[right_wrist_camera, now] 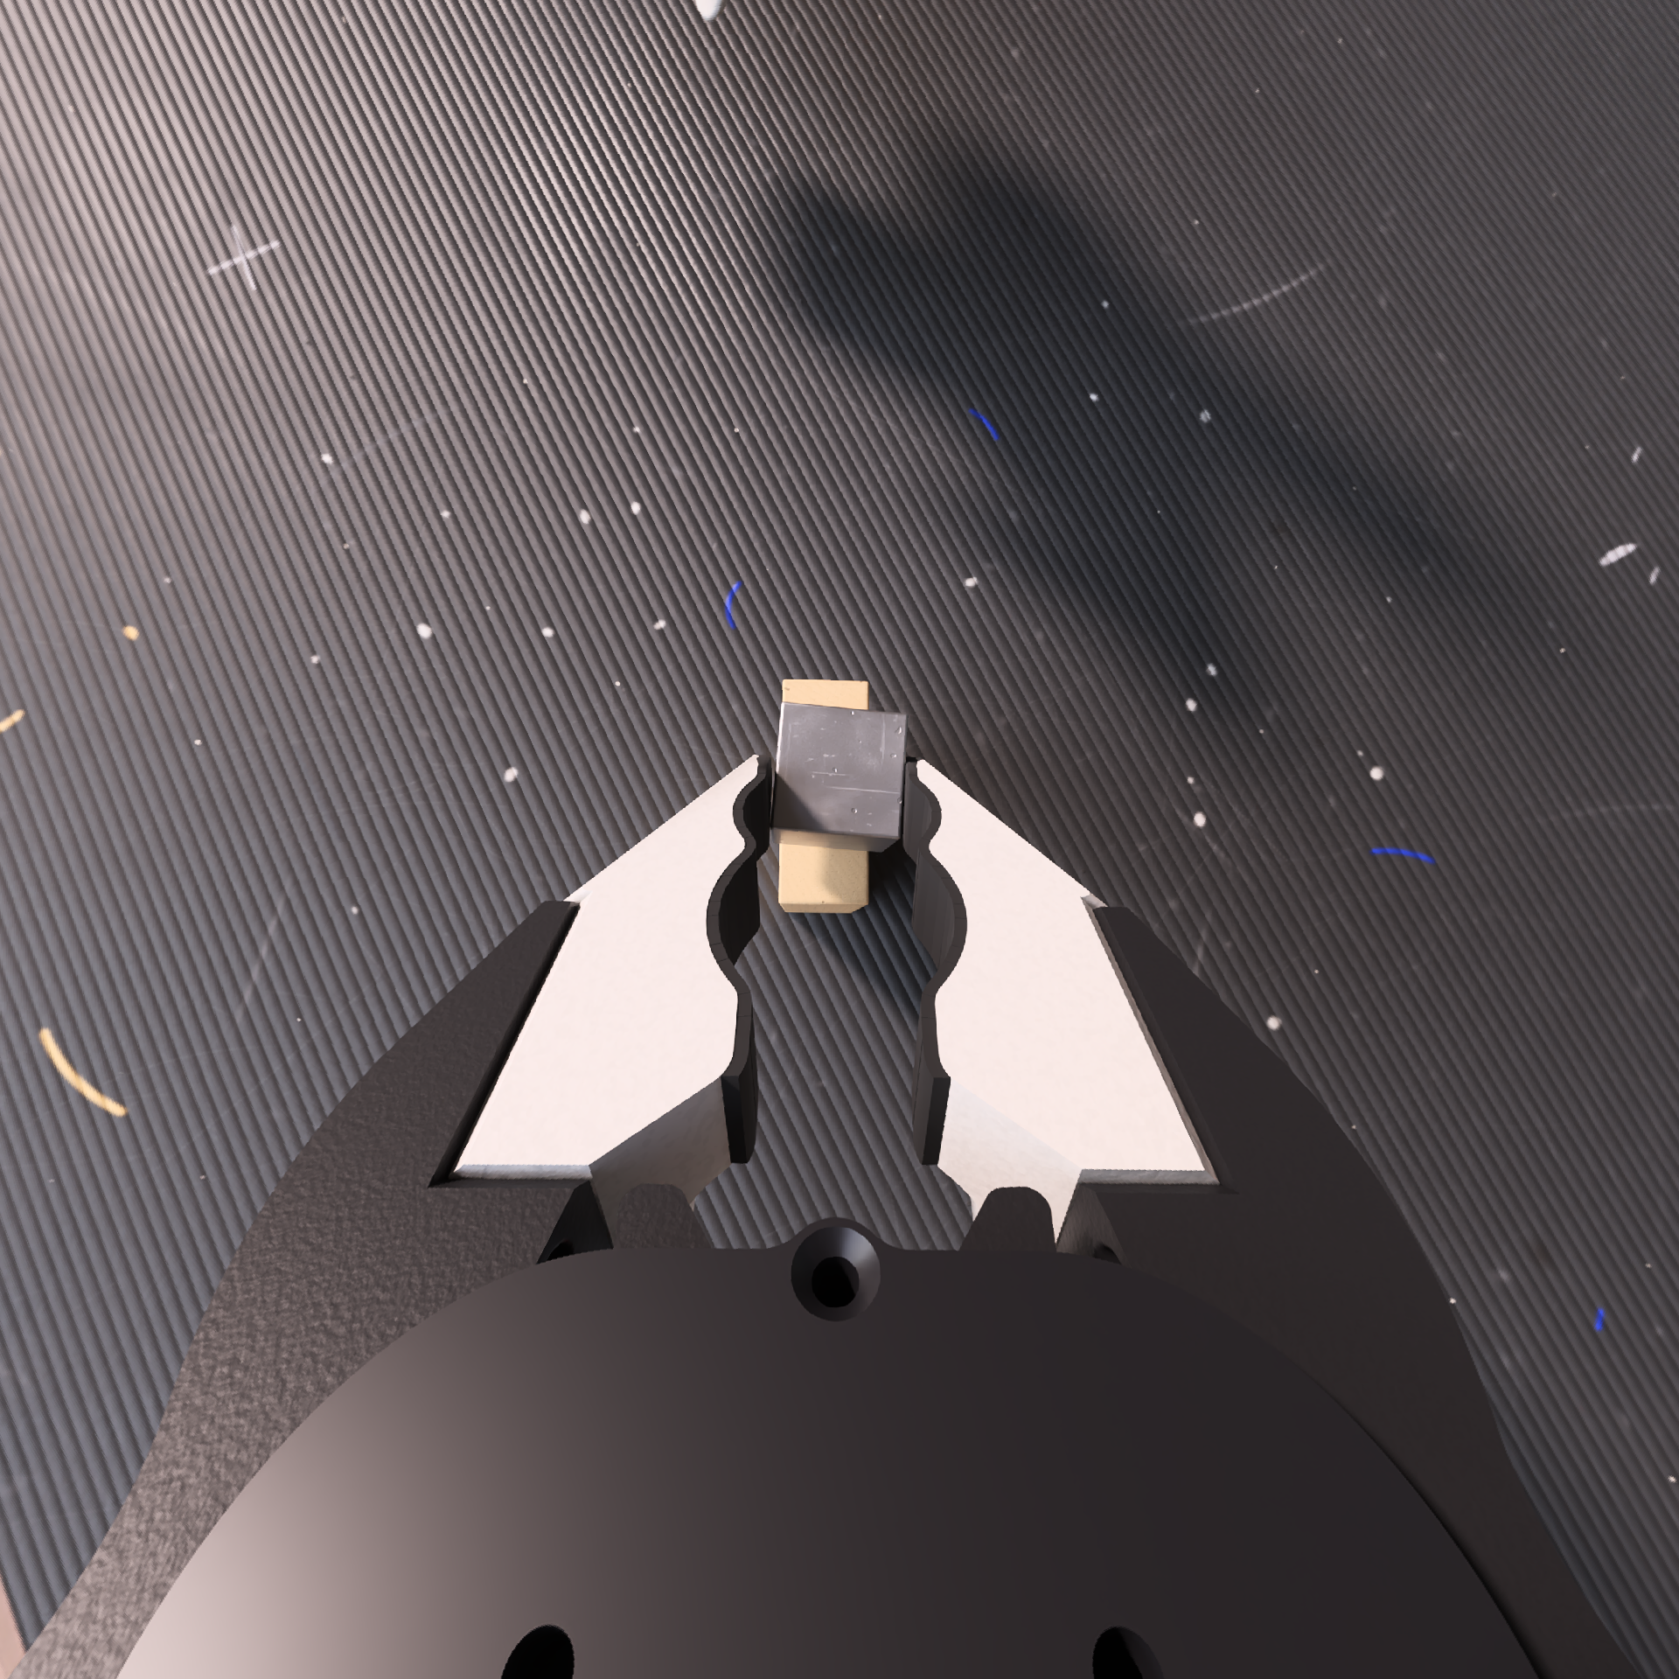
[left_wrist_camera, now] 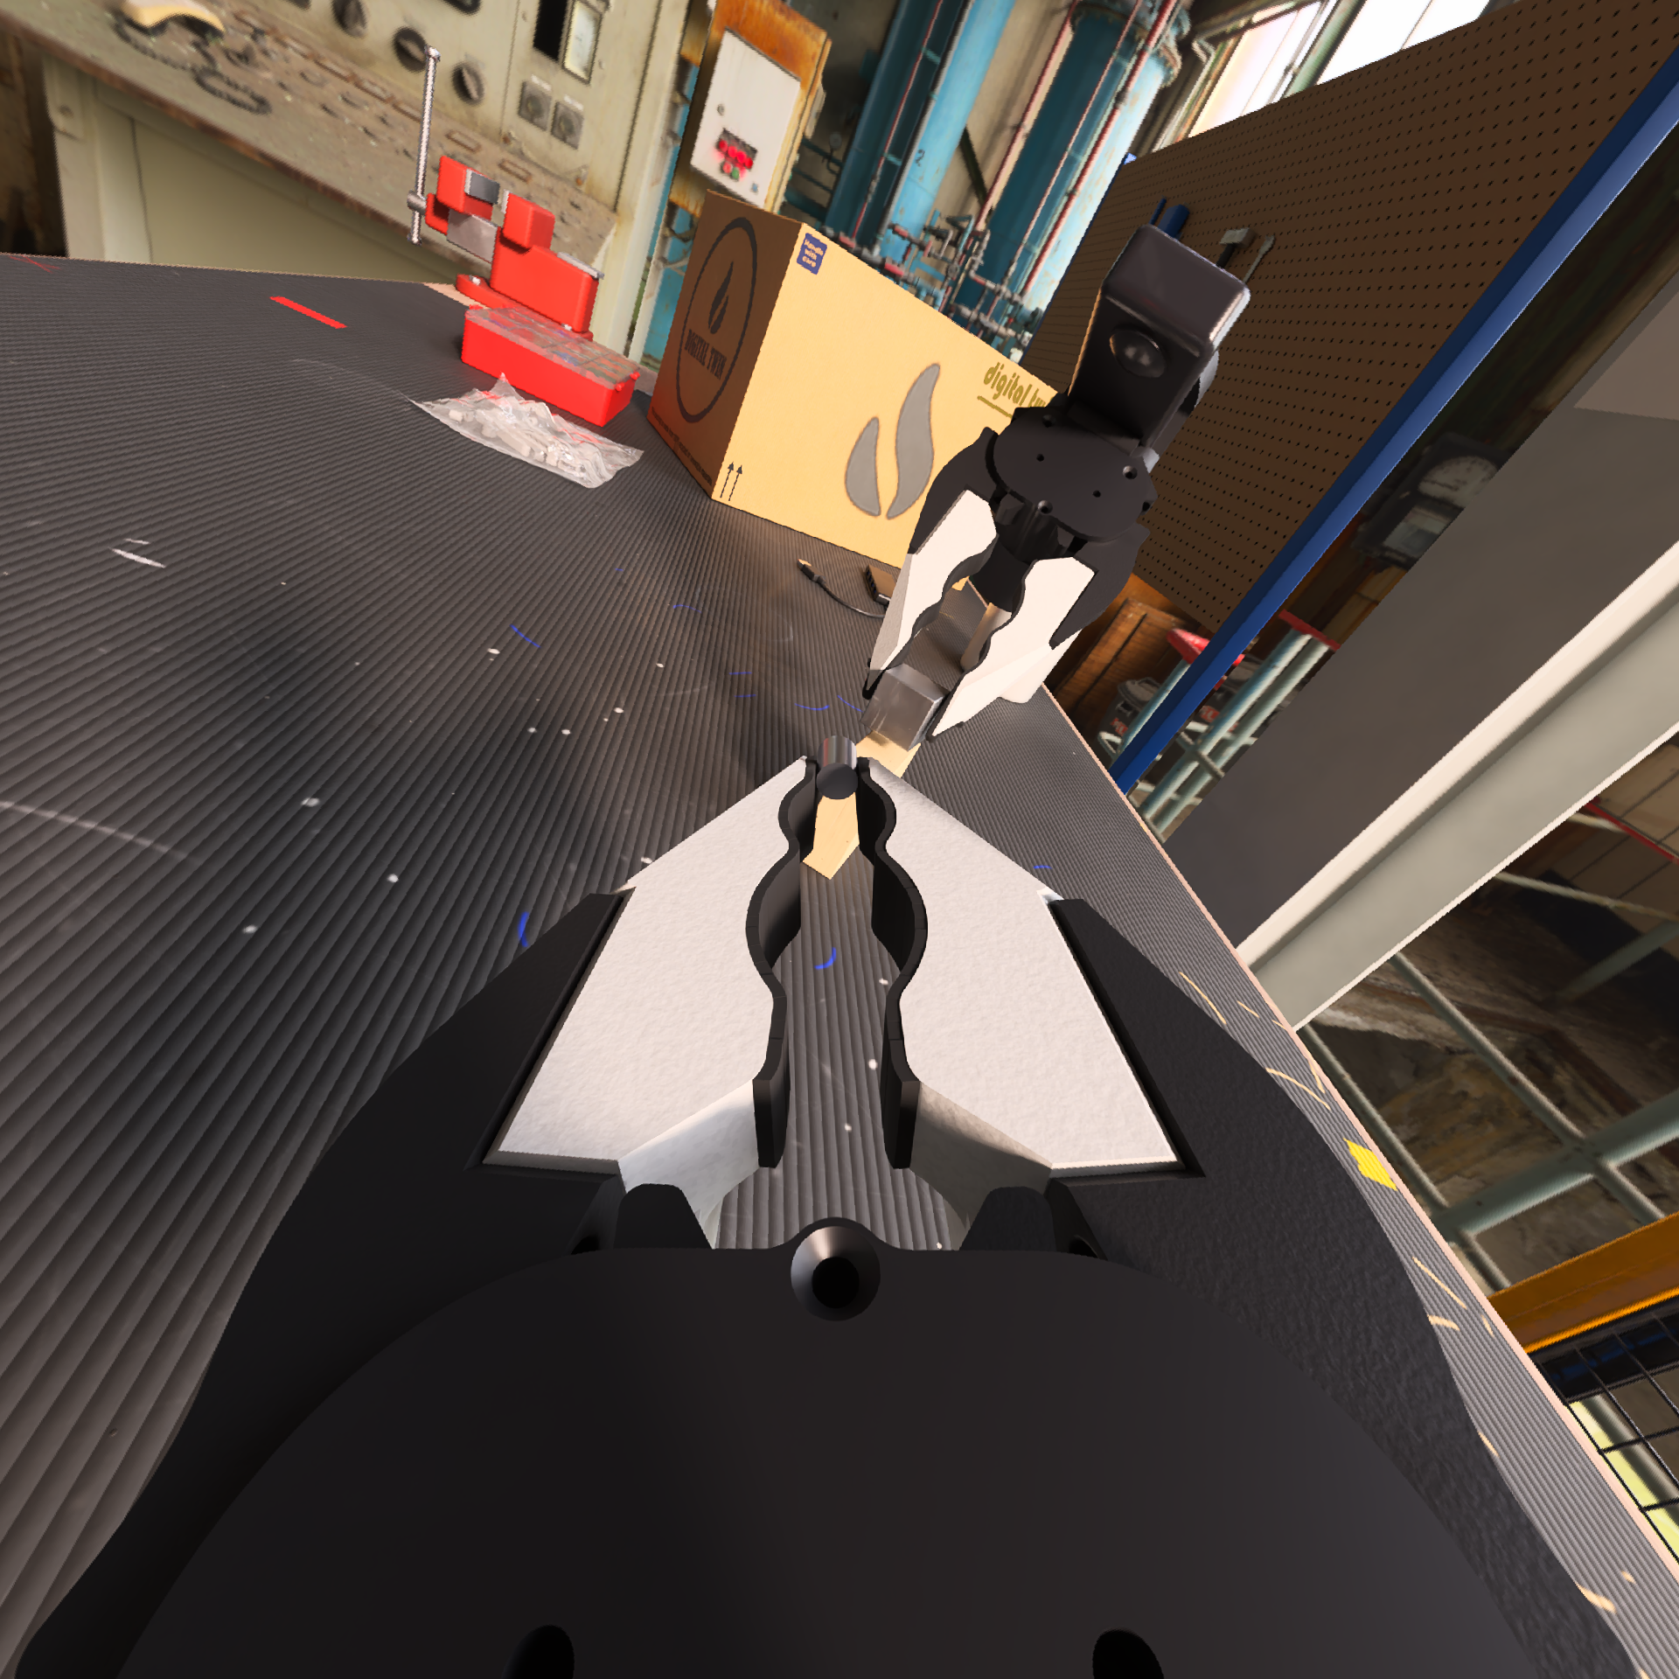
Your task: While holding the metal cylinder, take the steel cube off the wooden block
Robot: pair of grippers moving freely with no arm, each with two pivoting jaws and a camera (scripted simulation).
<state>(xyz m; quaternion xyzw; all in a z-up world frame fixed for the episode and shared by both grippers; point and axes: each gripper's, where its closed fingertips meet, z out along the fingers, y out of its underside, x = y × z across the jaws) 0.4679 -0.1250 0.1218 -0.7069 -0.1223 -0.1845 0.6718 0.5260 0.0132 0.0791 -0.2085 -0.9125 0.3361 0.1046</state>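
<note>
In the left wrist view my left gripper [left_wrist_camera: 836, 768] is shut on a small metal cylinder [left_wrist_camera: 836, 779] at its fingertips, low over the dark ribbed mat [left_wrist_camera: 363, 681]. Just beyond it lies the pale wooden block [left_wrist_camera: 831, 840]. The right gripper [left_wrist_camera: 904, 713] comes down from above, its jaws closed on the steel cube [left_wrist_camera: 899, 701] right above the block's far end. In the right wrist view my right gripper [right_wrist_camera: 838, 763] grips the grey cube [right_wrist_camera: 840, 772] on both sides, with the block [right_wrist_camera: 822, 877] under it. I cannot tell whether the cube touches the block.
A cardboard box [left_wrist_camera: 818, 391] stands behind the work spot. A red vise [left_wrist_camera: 518, 254], a red parts box [left_wrist_camera: 545, 363] and a clear plastic bag [left_wrist_camera: 527, 436] lie at the far left. A thin cable [left_wrist_camera: 836, 586] lies by the box. The table edge [left_wrist_camera: 1181, 863] runs close on the right.
</note>
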